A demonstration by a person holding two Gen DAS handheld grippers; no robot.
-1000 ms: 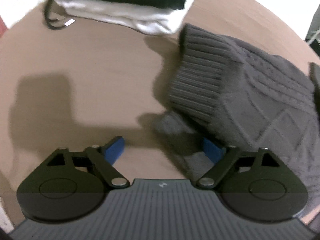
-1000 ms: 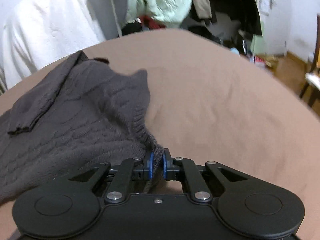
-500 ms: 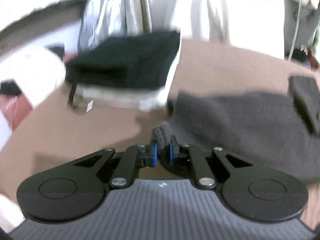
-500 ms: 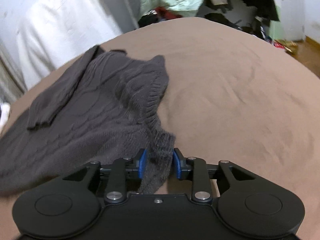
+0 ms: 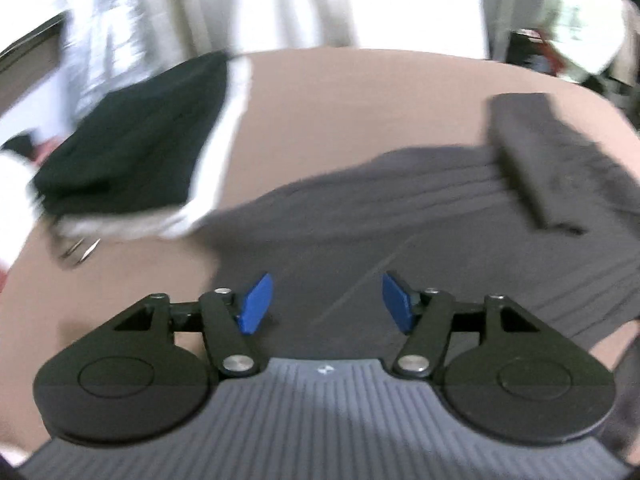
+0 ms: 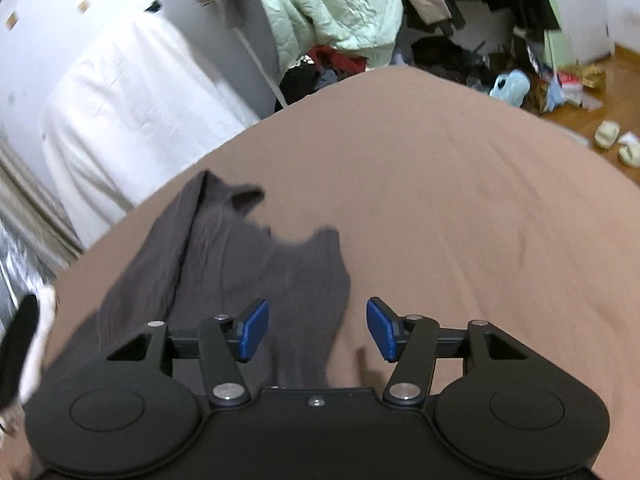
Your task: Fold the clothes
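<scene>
On the brown bed, left to right:
stack (image 5: 132, 148): far left in the left view, black garment on top of a white one, folded, blurred by motion. Its right edge touches or overlaps the sweater's edge, can't tell which.
tag (image 5: 80, 249): small blurred bit on the bed (image 5: 360, 104) just in front of the stack.
left claw (image 5: 326, 304): released, blue pads (image 5: 256, 303) spread wide, nothing between them. Hovers over the sweater's left part.
sweater (image 5: 400, 248): dark grey knit, lying flat on the bed, spans from the stack to the right edge of the left view. Ribbed band visible lower right.
sleeve (image 5: 528, 160): folded over on top of the sweater body, upper right in the left view, cuff end toward far side.
right claw (image 6: 316, 330): released, pads wide apart, empty. Sweater edge (image 6: 312, 320) lies below the gap, nearer the left pad; bare bed under the right pad.
background: white cover (image 6: 132, 128) at left, pale green jacket (image 6: 332, 4) hanging, clutter and slippers (image 6: 616, 142) on wood floor at right.
</scene>
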